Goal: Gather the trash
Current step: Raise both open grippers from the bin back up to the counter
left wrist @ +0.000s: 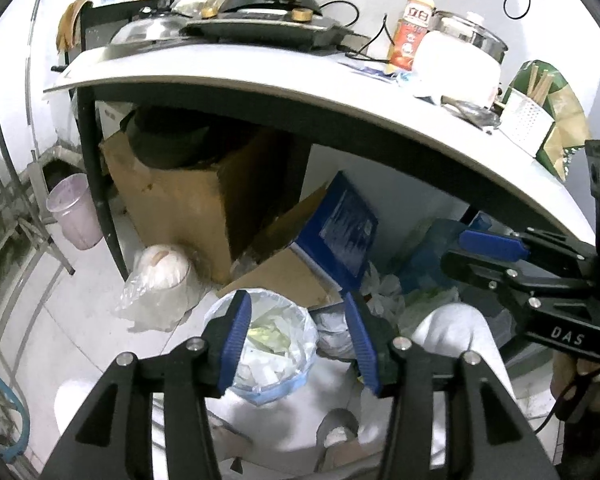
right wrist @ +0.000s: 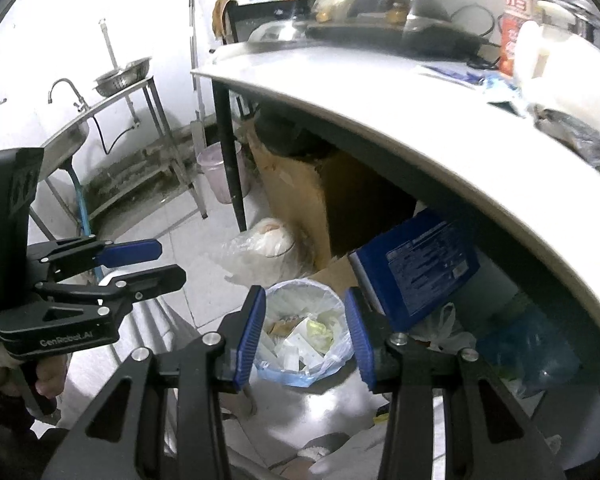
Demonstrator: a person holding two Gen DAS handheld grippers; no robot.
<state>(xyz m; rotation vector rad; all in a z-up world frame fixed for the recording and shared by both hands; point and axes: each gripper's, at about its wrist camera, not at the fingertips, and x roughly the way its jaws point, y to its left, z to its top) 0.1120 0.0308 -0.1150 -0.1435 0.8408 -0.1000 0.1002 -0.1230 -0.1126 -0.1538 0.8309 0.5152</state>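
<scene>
The step in hand is judged to be the gathering of the liner of the trash bin (left wrist: 266,344), so that the bag can be lifted out and tied; it is best done by bringing each pair of fingers down onto opposite sides of the plastic rim, so that only the film is pinched and the paper scraps inside are not disturbed; the bag should be raised evenly, since a one-sided pull could spill the contents or tear the thin liner.

The left gripper (left wrist: 298,340) is seen about half open with nothing between its fingers; the right gripper (right wrist: 306,338) is likewise partly open and holds nothing; neither touches the liner.

The trash bin stands on the floor, just in front of the near edge of the surface (left wrist: 340,104), beside a blue box (left wrist: 346,226) and cardboard stored beneath; it is nearly full of white paper and a greenish scrap; in both wrist views it is framed between the blue pads, but below and beyond them, apart from the fingers.
</scene>
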